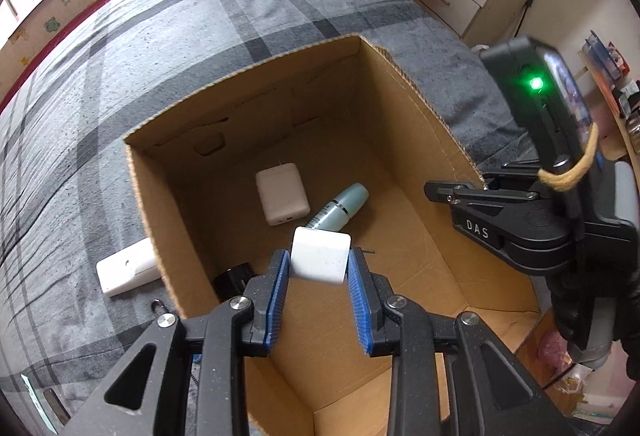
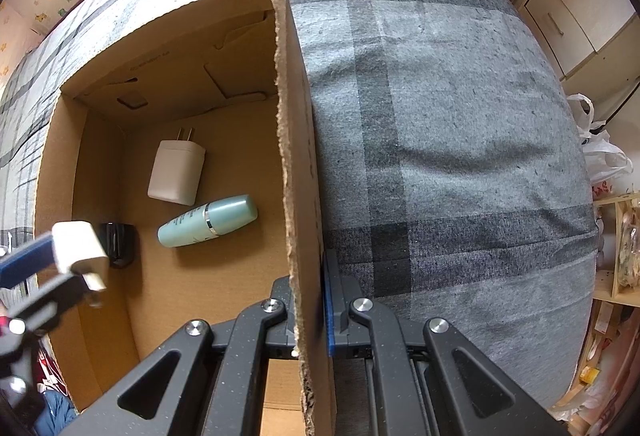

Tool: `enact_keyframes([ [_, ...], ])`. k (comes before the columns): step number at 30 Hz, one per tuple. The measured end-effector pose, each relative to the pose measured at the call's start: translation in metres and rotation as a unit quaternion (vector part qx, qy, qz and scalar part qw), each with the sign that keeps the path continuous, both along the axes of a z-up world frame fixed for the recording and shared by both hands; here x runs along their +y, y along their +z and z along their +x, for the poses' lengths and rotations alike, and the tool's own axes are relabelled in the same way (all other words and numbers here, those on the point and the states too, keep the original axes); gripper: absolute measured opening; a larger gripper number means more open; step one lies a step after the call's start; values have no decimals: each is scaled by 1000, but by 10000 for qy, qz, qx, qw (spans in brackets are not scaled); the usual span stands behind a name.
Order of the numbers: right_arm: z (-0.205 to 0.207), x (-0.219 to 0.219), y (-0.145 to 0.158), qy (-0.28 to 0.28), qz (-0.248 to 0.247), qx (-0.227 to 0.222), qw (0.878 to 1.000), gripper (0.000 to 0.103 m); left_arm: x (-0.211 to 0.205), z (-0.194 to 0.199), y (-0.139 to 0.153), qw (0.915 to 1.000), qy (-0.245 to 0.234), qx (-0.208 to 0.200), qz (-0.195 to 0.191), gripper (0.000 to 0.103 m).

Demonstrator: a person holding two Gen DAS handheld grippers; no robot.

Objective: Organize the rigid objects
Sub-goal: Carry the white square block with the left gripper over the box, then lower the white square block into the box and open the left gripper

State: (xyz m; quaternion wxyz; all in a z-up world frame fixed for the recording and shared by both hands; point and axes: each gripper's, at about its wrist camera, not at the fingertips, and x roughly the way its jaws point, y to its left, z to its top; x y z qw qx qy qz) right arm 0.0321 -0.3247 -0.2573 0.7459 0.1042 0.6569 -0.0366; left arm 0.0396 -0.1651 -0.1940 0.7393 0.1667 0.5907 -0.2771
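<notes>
An open cardboard box (image 1: pixel 404 103) (image 2: pixel 296 139) stands on a grey plaid bed. On its floor lie a white charger (image 1: pixel 282 194) (image 2: pixel 176 172), a teal bottle (image 1: pixel 340 213) (image 2: pixel 208 221) and a small black object (image 1: pixel 234 279) (image 2: pixel 118 244). My left gripper (image 1: pixel 319 264) (image 2: pixel 64 256) is shut on a small white plug block (image 1: pixel 319 259) (image 2: pixel 80 248), held above the box's inside. My right gripper (image 2: pixel 310 300) (image 1: pixel 452 191) is shut on the box's right wall, one finger inside and one outside.
A white rectangular device (image 1: pixel 128 272) lies on the blanket just outside the box's left wall. Grey plaid bedding (image 2: pixel 440 139) spreads to the right of the box. Cabinets (image 2: pixel 568 23) and a white plastic bag (image 2: pixel 600 147) stand beyond the bed.
</notes>
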Motion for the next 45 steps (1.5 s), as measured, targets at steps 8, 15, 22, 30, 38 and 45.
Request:
enact_keyframes([
  [8,-1,-4,0,-39,28,-5,10000,5,-15,-2,-35,9995,-140,123,258,33],
  [15,-1,-6,0,-42,50,-2,10000,5,-21,-4,-60,9985,-154,200,488,33],
  [22,-1,-6,1,-24,62,-11,10000,6,-27,-11,-78,9973,-162,290,659,33],
  [30,-3,-7,1,-17,86,-33,10000,6,-35,-13,-86,9965,-176,339,738,33],
  [38,-3,-7,1,-11,82,-39,10000,6,-36,-18,-85,9963,-179,244,804,33],
  [45,-2,-6,1,-17,70,-43,10000,6,-38,-20,-80,9959,-123,165,879,65],
])
